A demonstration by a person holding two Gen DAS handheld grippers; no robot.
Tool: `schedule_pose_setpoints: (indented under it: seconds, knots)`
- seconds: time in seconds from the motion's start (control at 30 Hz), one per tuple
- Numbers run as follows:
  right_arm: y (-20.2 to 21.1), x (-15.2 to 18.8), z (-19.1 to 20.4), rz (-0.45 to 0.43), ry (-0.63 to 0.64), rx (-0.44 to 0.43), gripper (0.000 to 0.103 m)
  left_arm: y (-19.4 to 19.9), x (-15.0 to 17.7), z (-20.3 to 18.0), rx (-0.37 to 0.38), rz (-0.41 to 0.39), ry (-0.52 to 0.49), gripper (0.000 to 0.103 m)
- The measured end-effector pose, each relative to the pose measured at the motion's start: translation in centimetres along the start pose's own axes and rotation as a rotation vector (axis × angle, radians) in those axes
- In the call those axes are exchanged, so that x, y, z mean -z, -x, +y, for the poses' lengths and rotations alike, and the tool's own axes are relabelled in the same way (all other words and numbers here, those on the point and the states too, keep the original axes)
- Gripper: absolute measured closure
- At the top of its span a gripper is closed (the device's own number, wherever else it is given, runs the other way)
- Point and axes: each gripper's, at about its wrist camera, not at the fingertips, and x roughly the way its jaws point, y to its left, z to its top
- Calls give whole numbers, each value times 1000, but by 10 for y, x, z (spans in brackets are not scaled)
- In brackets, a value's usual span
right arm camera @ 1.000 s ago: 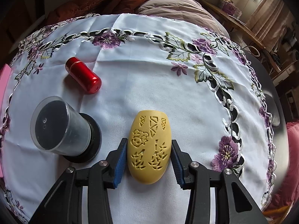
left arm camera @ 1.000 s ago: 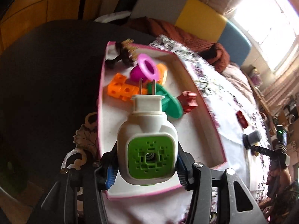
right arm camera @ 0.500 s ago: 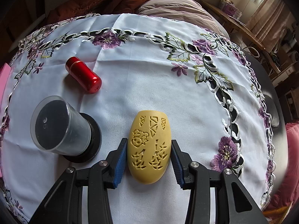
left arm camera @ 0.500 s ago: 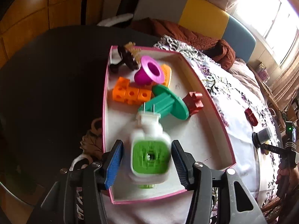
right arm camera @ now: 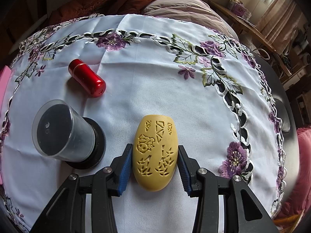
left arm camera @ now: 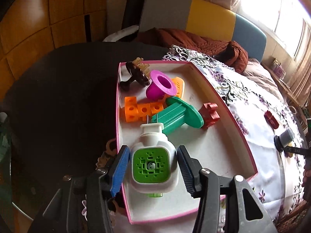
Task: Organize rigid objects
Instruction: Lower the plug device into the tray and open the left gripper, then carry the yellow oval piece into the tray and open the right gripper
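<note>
A white plug-in unit with a green face [left arm camera: 153, 155] lies on the floor of the pink-rimmed white box [left arm camera: 223, 104], prongs toward the toys. My left gripper [left arm camera: 153, 165] hovers over it. Its blue pads [left arm camera: 120, 167] flank the unit with slim gaps, and the jaws are closing. Further in the box lie a green spool [left arm camera: 178, 114], orange blocks [left arm camera: 140, 110], a magenta funnel [left arm camera: 161, 85], a red piece [left arm camera: 210, 114] and a brown clip [left arm camera: 136, 73]. My right gripper [right arm camera: 155, 167] is shut on a yellow carved oval piece [right arm camera: 155, 151] resting on the white embroidered cloth [right arm camera: 155, 77].
A red metal cylinder [right arm camera: 87, 77] lies on the cloth, left of and beyond the yellow piece. A clear cup on a black base [right arm camera: 62, 130] stands close to the right gripper's left finger. Dark bare tabletop [left arm camera: 58, 101] lies left of the box. A sofa with blankets stands behind.
The left gripper let go of the white and green plug-in unit, which dropped from the raised grip onto the box floor. The view then tilted and closed in. The right gripper stayed still.
</note>
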Motion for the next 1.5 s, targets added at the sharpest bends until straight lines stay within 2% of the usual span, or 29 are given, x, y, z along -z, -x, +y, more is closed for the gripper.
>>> schedule_pose_setpoints:
  seconds: [0.3,0.6,0.97,1.2,1.33,1.5]
  knots:
    - [0,0,0,-1,1,3,58,0,2,8,11,12,62,50]
    - [0,0,0,-2,0,2,59,11,8,3,-25,-15,40,50]
    - [3,-1,-3,-3,-28,-3,59,24,7,4,-36,-48,35,50]
    - [8,-2,-12,-35,-79,2,59,32,8,3,-29,-68,24,50]
    - [20,-5,-21,-98,-128,-5,59,34,9,4,-23,-69,28,50]
    - [59,-7,-24,-294,-152,-107,59,34,8,8,-16,-72,42,50]
